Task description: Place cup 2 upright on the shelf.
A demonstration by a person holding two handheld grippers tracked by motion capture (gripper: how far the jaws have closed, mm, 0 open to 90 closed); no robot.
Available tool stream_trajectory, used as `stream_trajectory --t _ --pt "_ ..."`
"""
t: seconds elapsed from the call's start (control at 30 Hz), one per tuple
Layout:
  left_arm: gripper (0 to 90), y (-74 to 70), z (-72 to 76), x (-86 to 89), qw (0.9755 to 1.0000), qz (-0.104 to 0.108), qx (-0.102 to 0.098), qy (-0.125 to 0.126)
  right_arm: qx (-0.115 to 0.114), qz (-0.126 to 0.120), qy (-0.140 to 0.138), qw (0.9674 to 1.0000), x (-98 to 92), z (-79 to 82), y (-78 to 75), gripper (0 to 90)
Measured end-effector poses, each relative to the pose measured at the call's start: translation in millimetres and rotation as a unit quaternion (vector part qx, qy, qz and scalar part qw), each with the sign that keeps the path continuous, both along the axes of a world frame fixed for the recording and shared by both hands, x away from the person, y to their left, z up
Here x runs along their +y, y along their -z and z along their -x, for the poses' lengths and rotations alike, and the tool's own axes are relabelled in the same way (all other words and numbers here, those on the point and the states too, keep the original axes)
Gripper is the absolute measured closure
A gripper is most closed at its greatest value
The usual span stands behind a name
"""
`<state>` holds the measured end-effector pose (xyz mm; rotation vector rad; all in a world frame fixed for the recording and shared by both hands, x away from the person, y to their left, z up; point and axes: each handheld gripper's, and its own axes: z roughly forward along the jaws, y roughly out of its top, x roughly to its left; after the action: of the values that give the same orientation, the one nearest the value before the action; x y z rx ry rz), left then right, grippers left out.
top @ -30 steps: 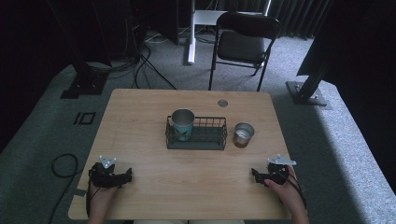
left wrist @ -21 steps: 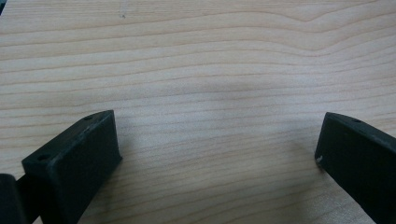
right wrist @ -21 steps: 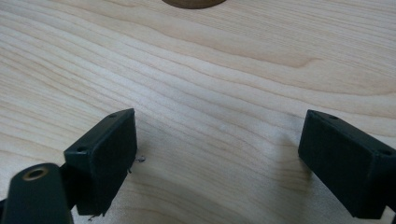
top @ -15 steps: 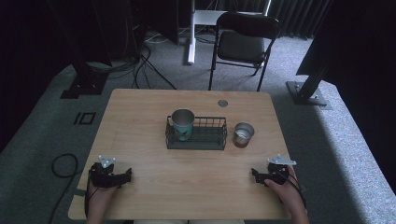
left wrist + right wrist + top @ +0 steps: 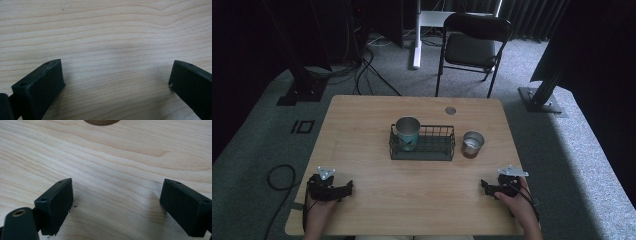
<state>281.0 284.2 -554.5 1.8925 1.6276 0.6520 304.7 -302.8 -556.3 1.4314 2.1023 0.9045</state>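
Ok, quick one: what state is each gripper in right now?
Left gripper: open, jaws wide apart, nothing between them, over bare table.
Right gripper: open, jaws wide apart, nothing held.

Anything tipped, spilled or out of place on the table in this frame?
Nothing stands out. One cup stands upright in the wire basket, the other cup upright beside it. Both grippers rest open near the table's front edge.

Left gripper (image 5: 343, 189): shifted very slightly right along near table edge.
Right gripper (image 5: 485, 186): position unchanged; no visible shift.
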Motion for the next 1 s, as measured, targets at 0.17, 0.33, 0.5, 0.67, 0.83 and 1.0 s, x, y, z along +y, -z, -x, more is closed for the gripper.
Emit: stream_trajectory --t 0.17,0.33,0.5,0.67,0.83,1.0 --pt "0.3 0.0 0.0 0.0 1.0 0.0 0.0 0.0 -0.002 0.0 -0.003 1.0 1.9 -0.9 -0.2 13.5" --pt "0.3 0.0 0.1 1.1 1.0 0.0 0.0 0.006 -0.01 -0.006 -0.003 0.9999 6.3 -4.2 -1.1 13.5" --pt "0.3 -0.1 0.1 1.1 1.0 0.0 0.0 0.006 -0.017 -0.01 -0.006 0.9998 11.1 -9.0 -4.6 13.5" --pt "0.3 -0.1 0.2 1.2 1.0 0.0 0.001 0.007 -0.028 -0.018 -0.007 0.9994 14.8 -15.5 -11.5 13.5" --pt "0.3 0.0 0.1 1.1 1.0 0.0 0.0 0.006 -0.034 -0.024 -0.006 0.9991 17.6 -21.9 -14.9 13.8" --pt "0.3 -0.1 0.1 1.3 1.0 -0.001 0.001 0.007 -0.038 -0.03 -0.004 0.9988 19.7 -28.5 -17.2 14.0"
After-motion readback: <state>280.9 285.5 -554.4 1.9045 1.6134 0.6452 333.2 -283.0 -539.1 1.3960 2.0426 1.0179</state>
